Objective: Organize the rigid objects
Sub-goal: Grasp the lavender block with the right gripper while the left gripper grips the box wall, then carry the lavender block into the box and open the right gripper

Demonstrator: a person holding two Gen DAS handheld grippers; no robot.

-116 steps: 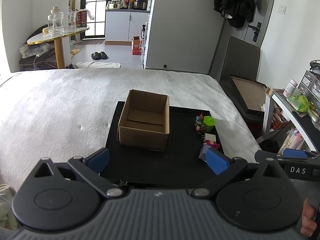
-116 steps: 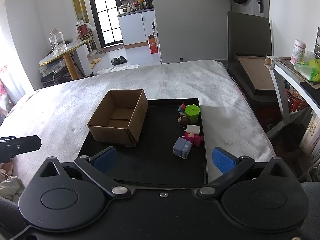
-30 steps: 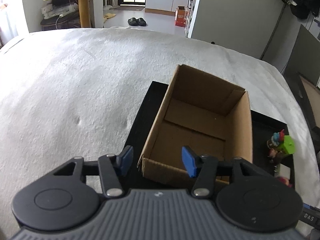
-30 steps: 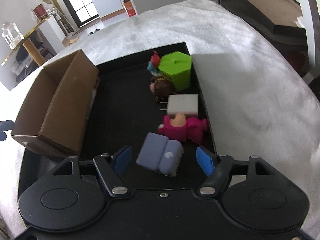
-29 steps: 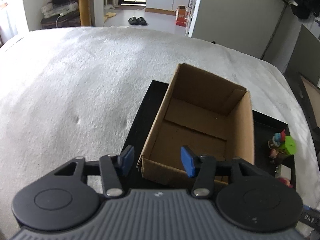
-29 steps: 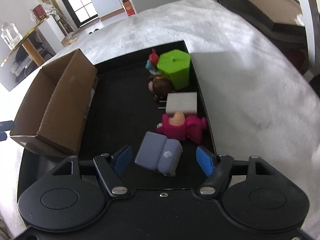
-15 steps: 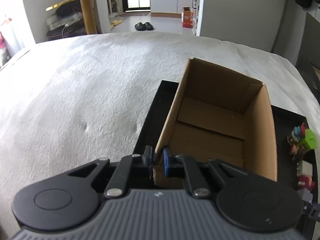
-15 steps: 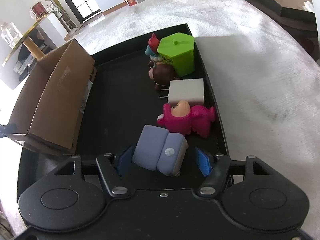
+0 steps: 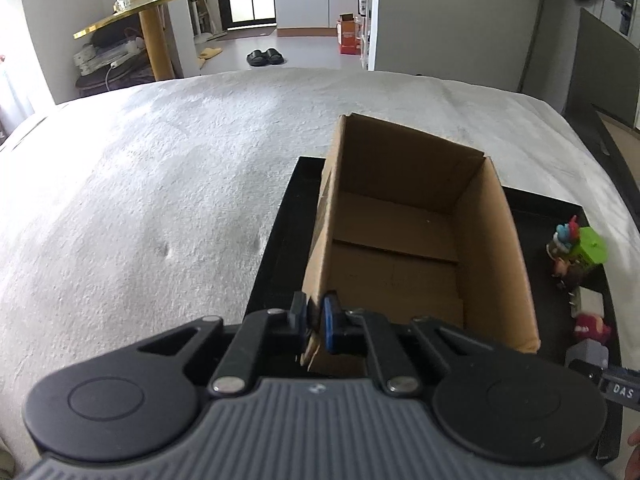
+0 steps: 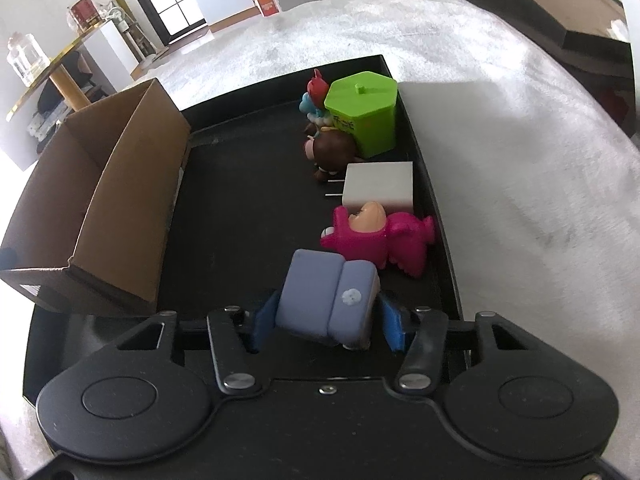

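Note:
An open cardboard box (image 9: 404,248) stands on the left of a black tray (image 9: 280,236). My left gripper (image 9: 315,316) is shut on the box's near left wall corner. In the right wrist view the box (image 10: 100,204) is at the left. My right gripper (image 10: 326,322) has its pads on both sides of a blue-grey toy (image 10: 328,300) on the tray (image 10: 240,200), closed around it. Beyond it lie a pink figure (image 10: 380,240), a white block (image 10: 380,184), a brown figure (image 10: 332,152) and a green hexagonal box (image 10: 364,116).
The tray lies on a white bed cover (image 9: 140,184). A gold-topped side table (image 9: 148,12) with a glass jar stands far left. A dark chair and desk edge (image 10: 560,8) are off the bed's right side.
My left gripper closed on the box's near left wall. My right gripper moved forward and closed in around the blue-grey toy.

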